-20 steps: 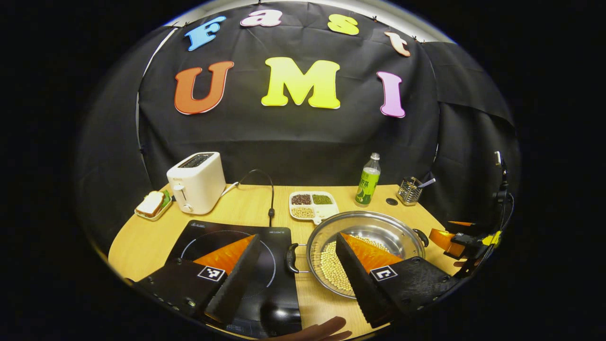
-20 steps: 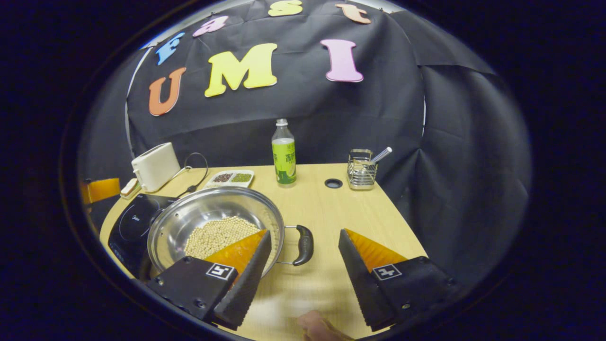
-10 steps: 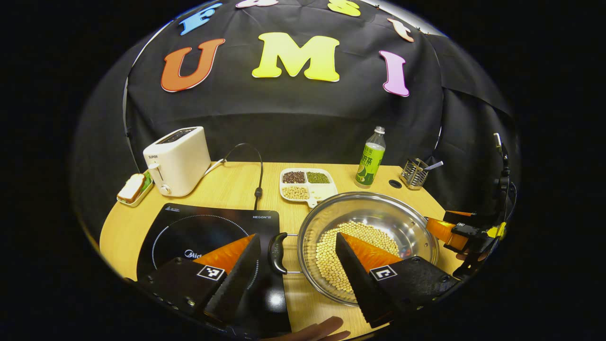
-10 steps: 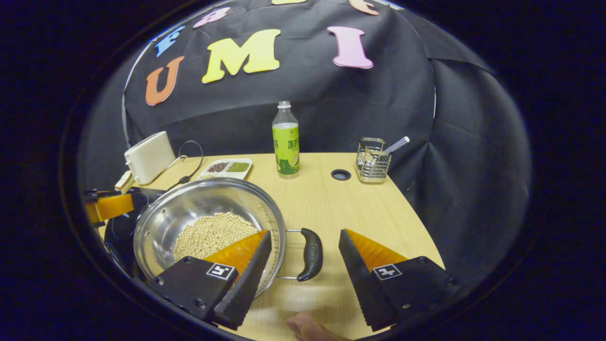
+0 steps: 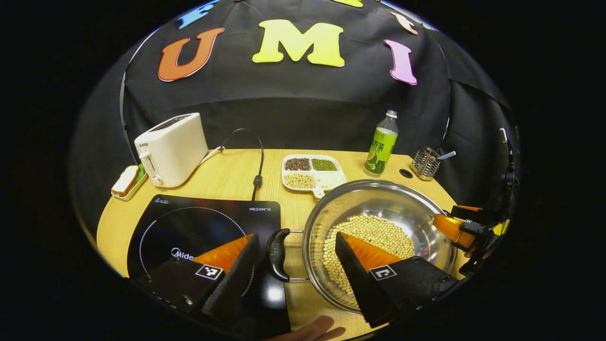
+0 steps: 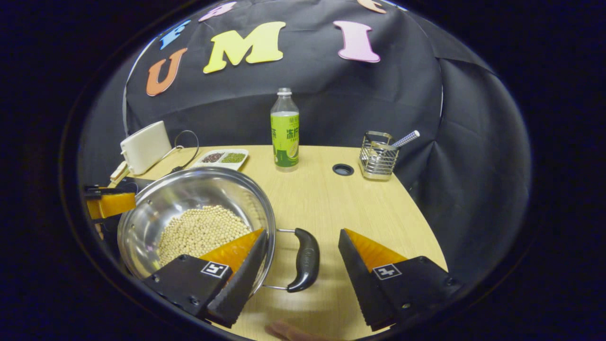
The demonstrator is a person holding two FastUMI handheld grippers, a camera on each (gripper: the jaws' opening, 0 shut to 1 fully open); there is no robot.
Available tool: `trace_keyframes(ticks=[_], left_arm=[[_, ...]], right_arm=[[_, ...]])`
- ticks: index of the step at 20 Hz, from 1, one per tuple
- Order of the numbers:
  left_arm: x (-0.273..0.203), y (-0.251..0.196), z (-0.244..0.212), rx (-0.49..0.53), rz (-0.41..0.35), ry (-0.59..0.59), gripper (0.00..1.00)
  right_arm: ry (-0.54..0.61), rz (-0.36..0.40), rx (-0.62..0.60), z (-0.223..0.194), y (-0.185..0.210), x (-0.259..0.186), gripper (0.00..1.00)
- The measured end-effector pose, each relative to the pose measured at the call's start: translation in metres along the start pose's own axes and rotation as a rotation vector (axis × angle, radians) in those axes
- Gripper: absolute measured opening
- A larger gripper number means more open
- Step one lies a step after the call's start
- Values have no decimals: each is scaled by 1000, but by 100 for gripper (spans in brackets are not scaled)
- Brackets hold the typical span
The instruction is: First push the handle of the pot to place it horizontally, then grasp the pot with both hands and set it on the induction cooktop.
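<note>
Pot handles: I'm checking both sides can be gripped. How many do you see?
2. One handle is on the pot's side nearest the cooktop, between the left gripper's fingers; the other handle sits between the right gripper's fingers.

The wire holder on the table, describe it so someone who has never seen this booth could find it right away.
Start at the wooden table and look along its back edge, by the black cloth wall. To the right of the green-labelled bottle, past a small round hole in the tabletop, stands the wire holder. It is the only metal mesh basket there, with a striped straw-like stick poking out of it.
</note>
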State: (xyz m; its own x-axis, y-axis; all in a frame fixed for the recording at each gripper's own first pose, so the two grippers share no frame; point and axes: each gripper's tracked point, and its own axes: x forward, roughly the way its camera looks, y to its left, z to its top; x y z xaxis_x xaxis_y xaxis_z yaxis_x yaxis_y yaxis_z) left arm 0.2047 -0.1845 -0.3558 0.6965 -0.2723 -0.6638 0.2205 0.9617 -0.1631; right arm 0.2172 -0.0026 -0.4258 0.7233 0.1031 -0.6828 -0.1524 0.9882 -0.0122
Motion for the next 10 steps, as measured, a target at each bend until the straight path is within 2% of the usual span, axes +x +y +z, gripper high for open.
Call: trace_keyframes(ticks=[3, 5, 10], left_arm=[[9, -4, -4, -30, -29, 13, 96], [15, -7, -11, -49, -48, 34, 95], [15, -2, -12, -38, -27, 37, 90]], right_arm=[[6, 18, 13, -3, 0, 3, 95], [5, 30, 16, -3, 0, 2, 99], [10, 43, 40, -6, 3, 3, 90]])
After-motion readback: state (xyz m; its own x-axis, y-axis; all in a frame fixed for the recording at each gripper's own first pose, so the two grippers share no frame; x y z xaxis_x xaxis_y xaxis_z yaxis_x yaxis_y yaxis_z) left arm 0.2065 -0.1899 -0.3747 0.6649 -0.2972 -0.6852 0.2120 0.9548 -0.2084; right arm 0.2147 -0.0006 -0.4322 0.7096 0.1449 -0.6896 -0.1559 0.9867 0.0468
